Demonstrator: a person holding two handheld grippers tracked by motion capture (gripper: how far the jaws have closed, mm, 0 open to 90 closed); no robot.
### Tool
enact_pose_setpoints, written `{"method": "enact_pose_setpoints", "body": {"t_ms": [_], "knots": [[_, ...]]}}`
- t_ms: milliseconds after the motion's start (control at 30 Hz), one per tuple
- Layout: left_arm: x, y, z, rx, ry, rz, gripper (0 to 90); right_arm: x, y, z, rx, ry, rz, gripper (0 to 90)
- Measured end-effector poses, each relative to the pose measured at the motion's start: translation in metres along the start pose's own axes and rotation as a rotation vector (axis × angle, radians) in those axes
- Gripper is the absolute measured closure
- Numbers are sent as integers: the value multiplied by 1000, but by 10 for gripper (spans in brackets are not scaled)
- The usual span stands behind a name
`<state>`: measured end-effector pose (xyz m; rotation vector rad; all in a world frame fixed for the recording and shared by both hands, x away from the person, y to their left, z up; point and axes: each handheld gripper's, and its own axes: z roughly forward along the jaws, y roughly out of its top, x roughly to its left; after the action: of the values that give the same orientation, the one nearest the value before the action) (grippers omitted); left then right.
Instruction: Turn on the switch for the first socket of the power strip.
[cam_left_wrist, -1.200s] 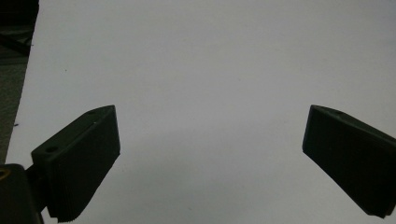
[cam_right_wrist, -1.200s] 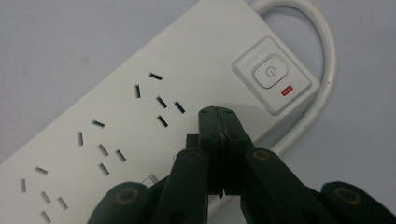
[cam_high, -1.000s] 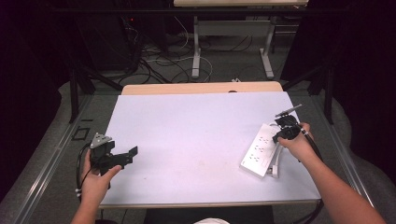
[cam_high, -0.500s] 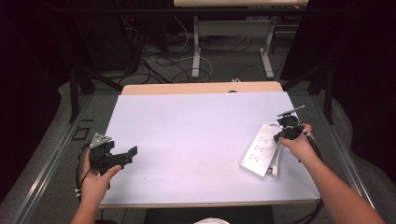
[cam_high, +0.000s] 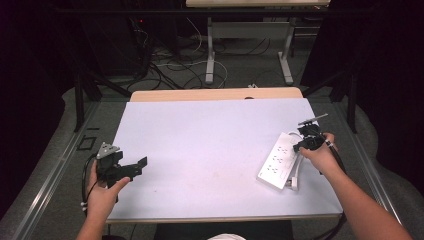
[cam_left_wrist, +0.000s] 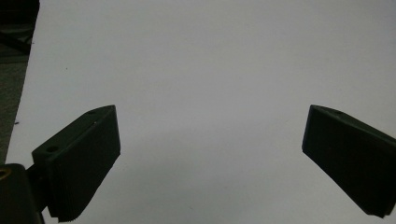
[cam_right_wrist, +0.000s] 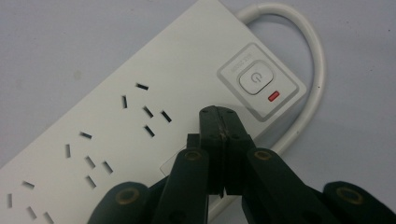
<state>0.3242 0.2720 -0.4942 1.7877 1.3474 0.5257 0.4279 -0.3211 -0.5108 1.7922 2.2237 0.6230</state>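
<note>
Just one white power strip (cam_right_wrist: 116, 121) under the closed, empty right tongs (cam_right_wrist: 219, 116); left tongs (cam_left_wrist: 210, 154) wide open, empty.

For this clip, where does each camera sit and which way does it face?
High view: above the person's side, looking forward and down at the table; both forearms, left gripper, right gripper.
Left gripper view: on the left gripper, facing bare tabletop.
Right gripper view: on the right gripper, facing the power strip.
Shared: power strip.

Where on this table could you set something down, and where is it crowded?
Free: the white table from the left gripper across to the power strip, and the far half. Crowded: the right edge, where the shut right gripper hangs over the strip and its cable.
</note>
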Motion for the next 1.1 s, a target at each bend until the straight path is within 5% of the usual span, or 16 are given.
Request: {"method": "enact_pose_setpoints", "body": {"t_ms": [1067, 1100], "knots": [[1, 0, 1, 3, 1, -6, 44, 3, 0, -4, -56, 16, -37, 621], [1, 0, 1, 3, 0, -6, 44, 2, 0, -4, -71, 20, -71, 608]]}}
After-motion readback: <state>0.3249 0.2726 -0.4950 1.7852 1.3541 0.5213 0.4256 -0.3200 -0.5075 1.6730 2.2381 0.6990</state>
